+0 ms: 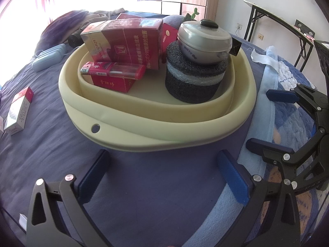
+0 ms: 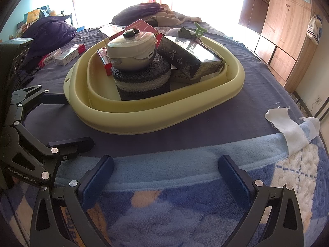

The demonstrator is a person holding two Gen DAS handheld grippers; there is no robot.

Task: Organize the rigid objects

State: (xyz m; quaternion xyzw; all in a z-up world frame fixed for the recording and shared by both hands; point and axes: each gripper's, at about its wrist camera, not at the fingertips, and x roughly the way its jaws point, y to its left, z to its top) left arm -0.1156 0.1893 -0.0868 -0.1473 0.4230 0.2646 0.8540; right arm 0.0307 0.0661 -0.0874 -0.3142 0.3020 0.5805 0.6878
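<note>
A cream basin (image 1: 144,123) (image 2: 144,121) sits on the blue bedspread. Inside it a grey pot-shaped tin (image 1: 203,39) (image 2: 131,51) rests on a dark foam cylinder (image 1: 193,80) (image 2: 144,82). A big red carton (image 1: 123,41) leans over a small red pack with a lighter (image 1: 113,72) on top. A dark box (image 2: 189,59) lies on the basin's right side. My left gripper (image 1: 163,156) (image 2: 74,120) is open and empty just in front of the basin. My right gripper (image 2: 166,160) (image 1: 261,119) is open and empty over the fleece blanket.
Loose cigarette packs (image 1: 19,111) (image 2: 67,55) lie on the bed left of the basin, beside a pale blue case (image 1: 49,58). A white cloth strip (image 2: 287,127) lies at the bed's right edge. Pillows and clothes pile up at the far end; a wardrobe (image 2: 287,20) stands at the right.
</note>
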